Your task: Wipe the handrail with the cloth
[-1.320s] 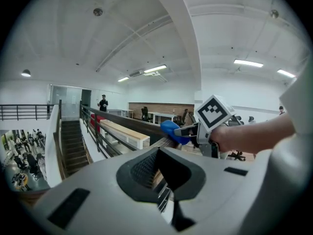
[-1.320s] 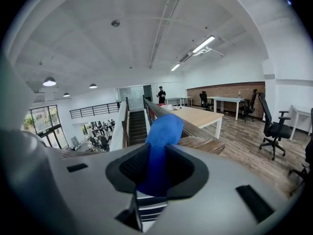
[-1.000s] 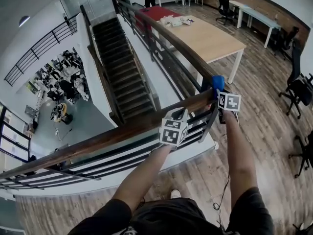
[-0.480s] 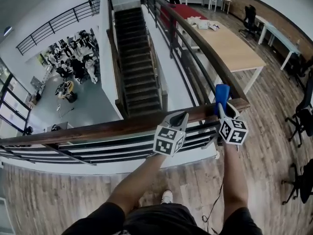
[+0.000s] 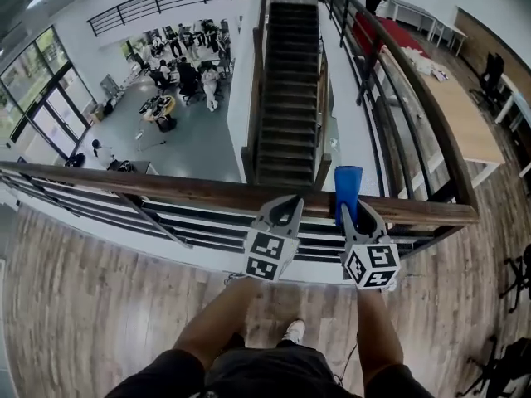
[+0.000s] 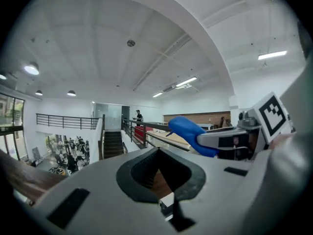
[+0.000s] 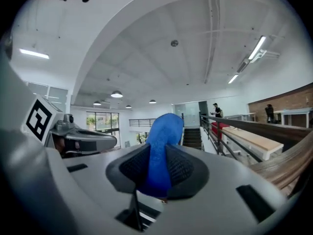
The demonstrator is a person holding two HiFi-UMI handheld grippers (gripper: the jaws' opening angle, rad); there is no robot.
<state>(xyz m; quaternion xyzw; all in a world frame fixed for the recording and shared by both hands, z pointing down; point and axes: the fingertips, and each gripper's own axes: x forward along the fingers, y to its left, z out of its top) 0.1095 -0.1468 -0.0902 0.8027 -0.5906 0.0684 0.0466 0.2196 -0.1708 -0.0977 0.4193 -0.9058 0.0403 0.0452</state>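
Just beyond handrail [image 5: 166,191], dark staircase [image 5: 290,89].

A wooden handrail [image 5: 207,196] is carried across the head view on dark metal bars [image 5: 166,222] and is joined at a corner on the right to a second rail running away. A blue cloth [image 5: 348,187] is held upright at its top edge, clamped in the right tongs [image 5: 352,215]; contact with the wood cannot be confirmed. A wooden plank floor [image 5: 91,305] is seen beneath. Beyond the second rail a long pale tabletop [image 5: 469,127] is set, with papers [image 5: 431,66] laid on its far end.
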